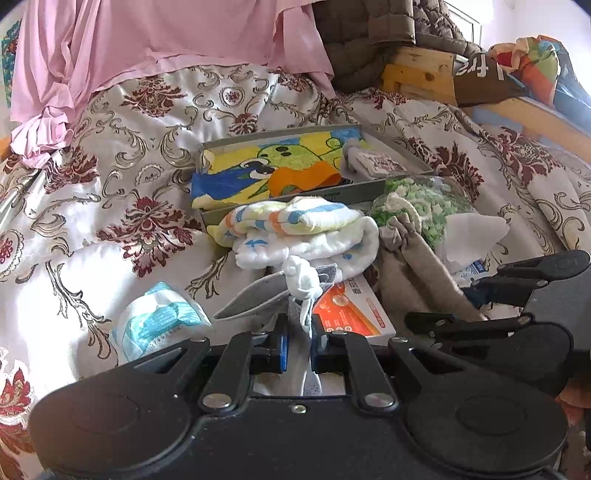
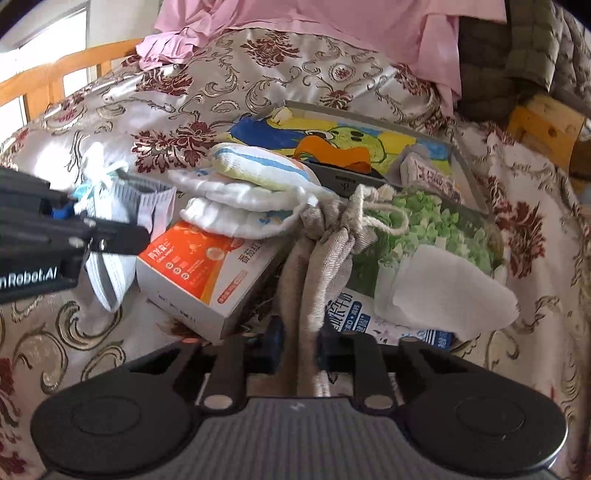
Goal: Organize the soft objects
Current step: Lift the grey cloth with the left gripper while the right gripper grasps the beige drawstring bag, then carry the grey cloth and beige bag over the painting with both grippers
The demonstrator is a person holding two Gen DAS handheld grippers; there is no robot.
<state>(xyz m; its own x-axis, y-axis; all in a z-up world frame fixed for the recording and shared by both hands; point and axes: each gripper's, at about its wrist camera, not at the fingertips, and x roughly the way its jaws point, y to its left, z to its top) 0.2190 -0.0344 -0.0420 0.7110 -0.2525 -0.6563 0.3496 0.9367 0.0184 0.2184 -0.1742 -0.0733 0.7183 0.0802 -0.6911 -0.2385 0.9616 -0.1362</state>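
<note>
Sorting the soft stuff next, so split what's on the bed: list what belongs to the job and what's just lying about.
Belongs to the job:
- grey-white cloth, in the left gripper
- beige drawstring bag, in the right gripper
- folded striped towels
- grey box holding cartoon cloth

Lying about:
- orange carton
- tissue
- pink garment
- quilted jacket

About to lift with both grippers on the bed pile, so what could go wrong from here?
1. The right gripper pinches the beige drawstring bag, which lies against the orange box and the green-filled pouch; lifting may drag them.
2. The folded towels rest partly on that box and could slide off.
3. The left gripper holds a grey-white sock close by; the grippers may collide.
</note>
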